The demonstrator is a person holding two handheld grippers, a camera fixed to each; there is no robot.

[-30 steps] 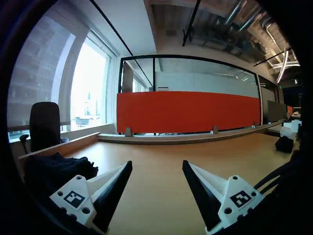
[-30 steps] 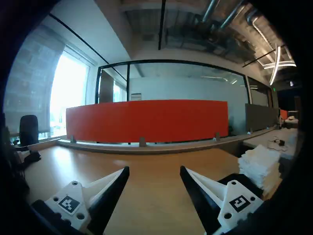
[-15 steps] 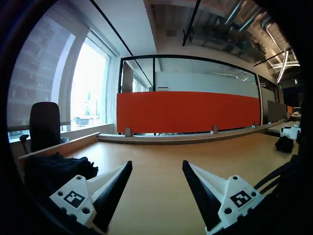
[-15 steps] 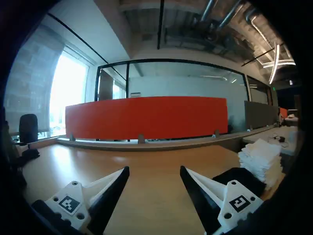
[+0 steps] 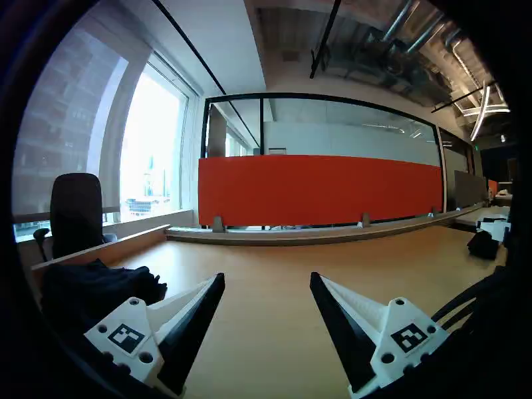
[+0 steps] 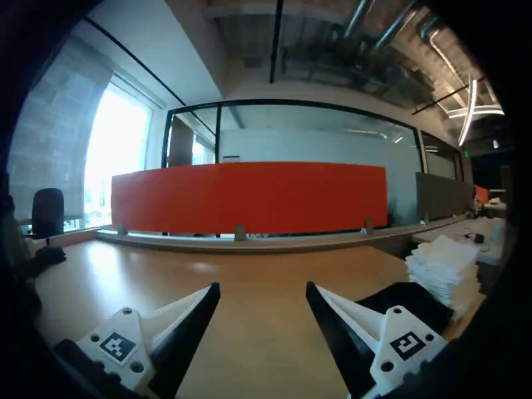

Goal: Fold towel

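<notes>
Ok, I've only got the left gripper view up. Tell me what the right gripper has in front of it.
Observer: Nothing is held. The right gripper is open over the bare wooden table.
Operator: Find me the towels.
Observer: A stack of folded white towels sits at the far right of the right gripper view, to the right of that gripper.
Operator: Say what's next to the stack.
Observer: A black cloth lies flat on the table just in front of the stack, behind the gripper's right finger.
</notes>
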